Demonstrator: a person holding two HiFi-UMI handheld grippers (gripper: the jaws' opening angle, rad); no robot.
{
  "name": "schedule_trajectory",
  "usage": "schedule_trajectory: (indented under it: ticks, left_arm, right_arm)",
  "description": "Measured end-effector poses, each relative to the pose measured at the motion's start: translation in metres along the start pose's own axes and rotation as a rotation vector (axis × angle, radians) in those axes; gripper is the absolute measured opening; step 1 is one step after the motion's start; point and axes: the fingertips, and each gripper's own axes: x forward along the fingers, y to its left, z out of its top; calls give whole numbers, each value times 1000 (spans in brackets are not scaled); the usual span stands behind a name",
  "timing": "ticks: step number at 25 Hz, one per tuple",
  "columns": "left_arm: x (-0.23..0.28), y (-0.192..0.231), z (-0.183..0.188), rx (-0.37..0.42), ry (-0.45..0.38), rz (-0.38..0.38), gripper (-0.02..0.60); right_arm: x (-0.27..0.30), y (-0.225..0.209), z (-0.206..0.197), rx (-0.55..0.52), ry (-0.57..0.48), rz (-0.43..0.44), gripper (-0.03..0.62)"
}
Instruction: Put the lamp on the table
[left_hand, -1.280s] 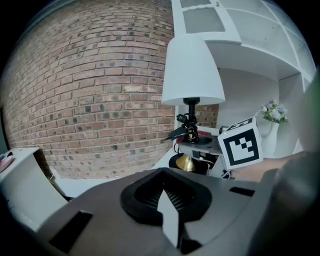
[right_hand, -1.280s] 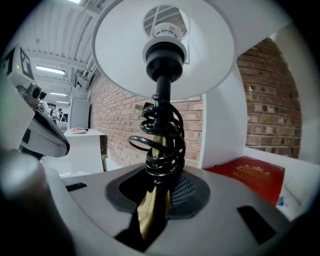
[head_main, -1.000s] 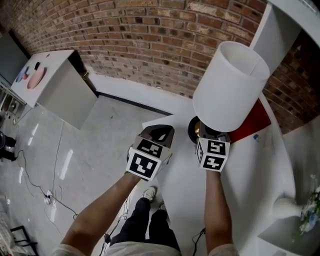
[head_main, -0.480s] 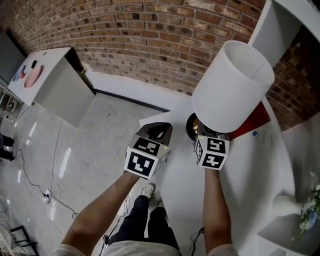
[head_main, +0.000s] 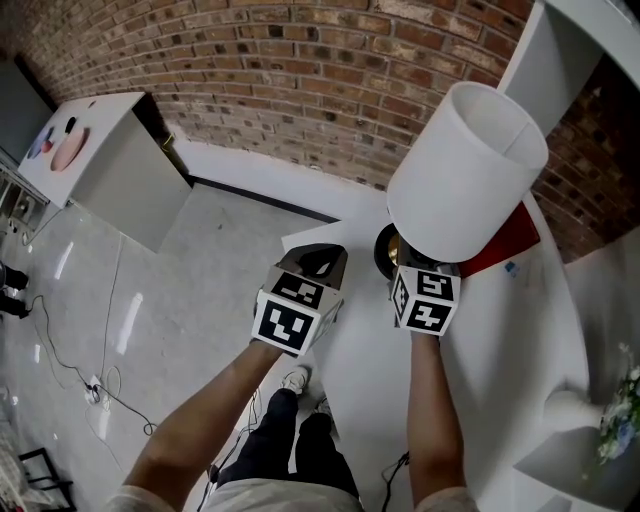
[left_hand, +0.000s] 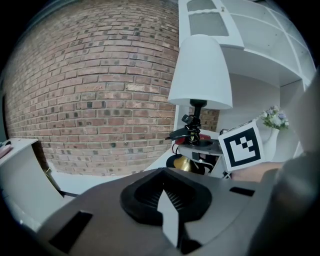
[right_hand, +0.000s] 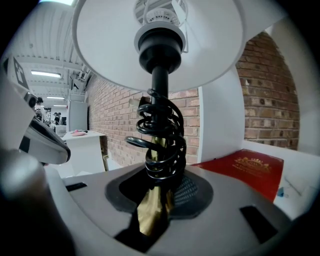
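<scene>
Right gripper view: right claw (right_hand: 156, 202) clamps the brass stem of the lamp (head_main: 465, 170), whose base sits on or just above the bench (head_main: 490, 340) near its corner. Left claw (left_hand: 167, 212) is closed and empty. Being top-heavy, the lamp may topple off that corner on release.

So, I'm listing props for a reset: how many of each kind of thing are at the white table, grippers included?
White-shaded brass-stemmed lamp: 1
Flat red book: 1
White vase of flowers: 1
Grey handheld grippers: 2, left gripper and right gripper
Total: 5
</scene>
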Motion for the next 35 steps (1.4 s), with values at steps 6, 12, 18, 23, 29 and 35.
schedule_trajectory:
  ticks: [6, 12, 18, 23, 29, 35]
  left_arm:
    - [-6, 4, 3, 2, -2, 7, -3]
    - [-8, 2, 6, 8, -3, 8, -3]
    - [-12, -3, 10, 20, 1, 7, -3]
    - [-12, -10, 14, 29, -2, 4, -3]
    - [-16, -19, 21, 40, -8, 4, -3]
    - [-20, -25, 30, 47, -17, 4, -3]
  right_arm:
    - [0, 2, 0, 19, 17, 4, 98]
    - [-2, 2, -1, 31, 36, 21, 104]
    - [-8, 3, -1, 47, 43, 31, 127]
    - [-14, -3, -1, 36, 59, 32, 153]
    - [-25, -3, 1, 28, 80, 39, 166]
    - [-37, -2, 0, 13, 107, 44, 166]
